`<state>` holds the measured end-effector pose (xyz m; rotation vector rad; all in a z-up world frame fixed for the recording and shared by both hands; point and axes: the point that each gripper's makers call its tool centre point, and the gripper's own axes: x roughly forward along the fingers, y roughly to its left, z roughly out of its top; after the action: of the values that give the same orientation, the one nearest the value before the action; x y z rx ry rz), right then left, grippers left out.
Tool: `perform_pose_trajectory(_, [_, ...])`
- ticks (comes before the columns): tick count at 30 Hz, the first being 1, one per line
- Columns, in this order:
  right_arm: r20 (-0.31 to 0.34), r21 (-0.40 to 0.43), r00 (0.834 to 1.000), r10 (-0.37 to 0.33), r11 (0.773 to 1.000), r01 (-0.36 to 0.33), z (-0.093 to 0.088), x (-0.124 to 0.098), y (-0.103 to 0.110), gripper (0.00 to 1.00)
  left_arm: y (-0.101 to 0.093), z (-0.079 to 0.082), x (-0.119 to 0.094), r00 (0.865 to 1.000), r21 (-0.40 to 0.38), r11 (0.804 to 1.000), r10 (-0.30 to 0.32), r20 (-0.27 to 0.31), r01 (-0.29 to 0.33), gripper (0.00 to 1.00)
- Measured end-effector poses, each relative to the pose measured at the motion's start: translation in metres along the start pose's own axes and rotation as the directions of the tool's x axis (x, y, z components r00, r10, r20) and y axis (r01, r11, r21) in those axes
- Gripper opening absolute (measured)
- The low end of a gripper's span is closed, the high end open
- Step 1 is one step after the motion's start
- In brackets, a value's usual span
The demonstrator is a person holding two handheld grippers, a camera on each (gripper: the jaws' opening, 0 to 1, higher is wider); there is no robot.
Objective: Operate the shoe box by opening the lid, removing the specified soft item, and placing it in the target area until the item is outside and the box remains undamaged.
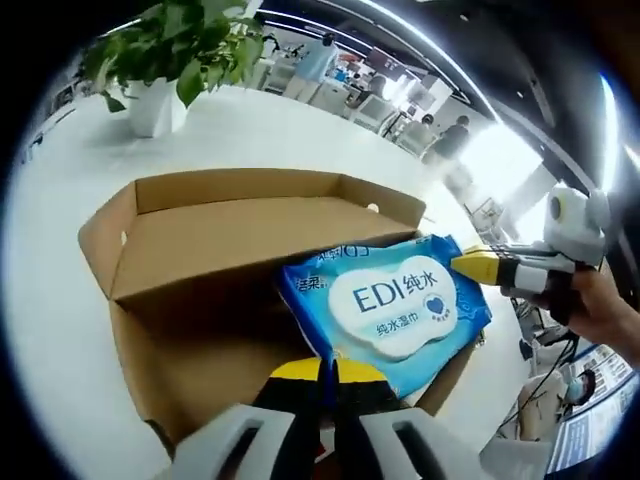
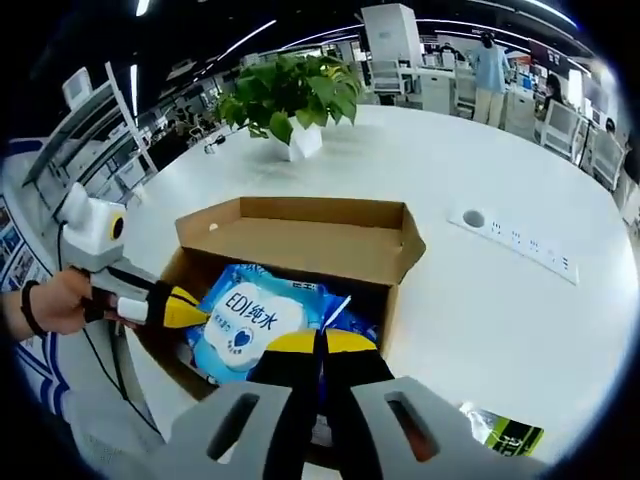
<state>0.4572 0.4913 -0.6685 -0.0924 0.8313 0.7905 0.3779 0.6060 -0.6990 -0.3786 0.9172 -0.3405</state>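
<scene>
An open brown cardboard shoe box [image 1: 190, 330] lies on a white table, its lid [image 1: 240, 235] folded back. A blue soft pack of wet wipes [image 1: 395, 300] with a white label rests tilted over the box's opening. My left gripper [image 1: 326, 371] is shut on the pack's near edge. My right gripper [image 1: 478, 267] comes in from the right, its yellow tips at the pack's far corner. In the right gripper view, the right gripper [image 2: 321, 343] is shut on a raised corner of the pack [image 2: 250, 320] over the box [image 2: 300, 245], and the left gripper [image 2: 186, 308] pinches its left edge.
A potted plant [image 2: 292, 100] in a white pot stands on the table [image 2: 480, 320] behind the box. A white power strip [image 2: 515, 242] lies to the right, and a dark green packet [image 2: 503, 430] near the front edge. People and office chairs are far behind.
</scene>
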Motion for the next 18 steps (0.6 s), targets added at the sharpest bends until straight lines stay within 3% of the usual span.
perform_pose_trajectory(18, [0.045,-0.007,0.999,-0.004,1.0,0.005,0.009,-0.027,0.002,0.0,-0.019,0.018,-0.02,0.998,0.03,0.999,0.025,0.061,-0.027,0.0])
